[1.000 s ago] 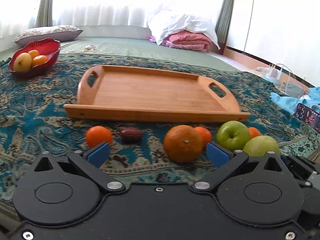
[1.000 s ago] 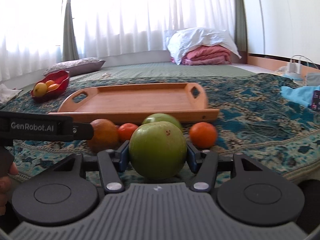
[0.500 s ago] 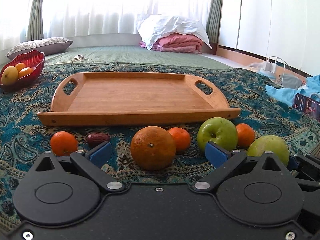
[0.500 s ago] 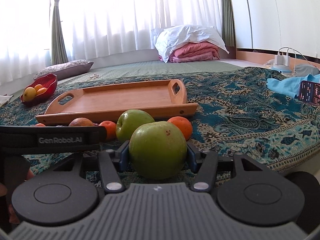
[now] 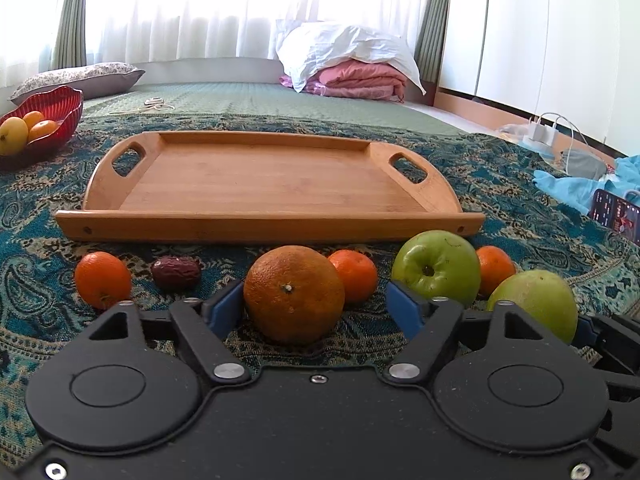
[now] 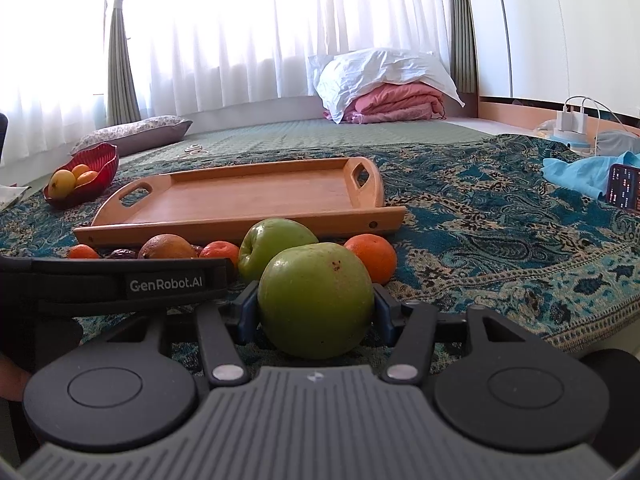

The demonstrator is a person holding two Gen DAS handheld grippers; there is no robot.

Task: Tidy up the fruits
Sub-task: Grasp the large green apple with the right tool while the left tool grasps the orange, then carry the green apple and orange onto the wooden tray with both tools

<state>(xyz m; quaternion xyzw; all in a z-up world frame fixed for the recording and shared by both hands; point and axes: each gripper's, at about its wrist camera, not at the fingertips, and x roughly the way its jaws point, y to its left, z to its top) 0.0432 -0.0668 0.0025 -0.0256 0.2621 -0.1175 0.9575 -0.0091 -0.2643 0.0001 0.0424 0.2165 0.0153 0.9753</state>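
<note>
Colours only:
- cloth (image 5: 500, 168): teal/dark blue paisley with tan motifs
- tray (image 5: 260, 172): honey-brown wood, visible grain
- large orange (image 5: 294, 292): dull orange, brownish mottling
- three mandarins: bright orange, e.g. leftmost (image 5: 103, 279)
- date (image 5: 176, 273): dark maroon, wrinkled
- apple (image 5: 436, 272): bright green, yellowish patch on top
- pear-green fruit (image 6: 316, 300): matte olive green, small brown specks
- left gripper (image 5: 316, 308): black body, blue pads
- right gripper (image 6: 316, 316): grey ribbed body, black arms, blue pads
- bowl (image 5: 60, 104) at far left edge of cloth: glossy red; yellow and orange fruit inside
- bedding pile (image 6: 384, 92): white over pink
- cushion (image 6: 136, 136): grey with floral print
- curtains: white sheer, grey-green drapes
</note>
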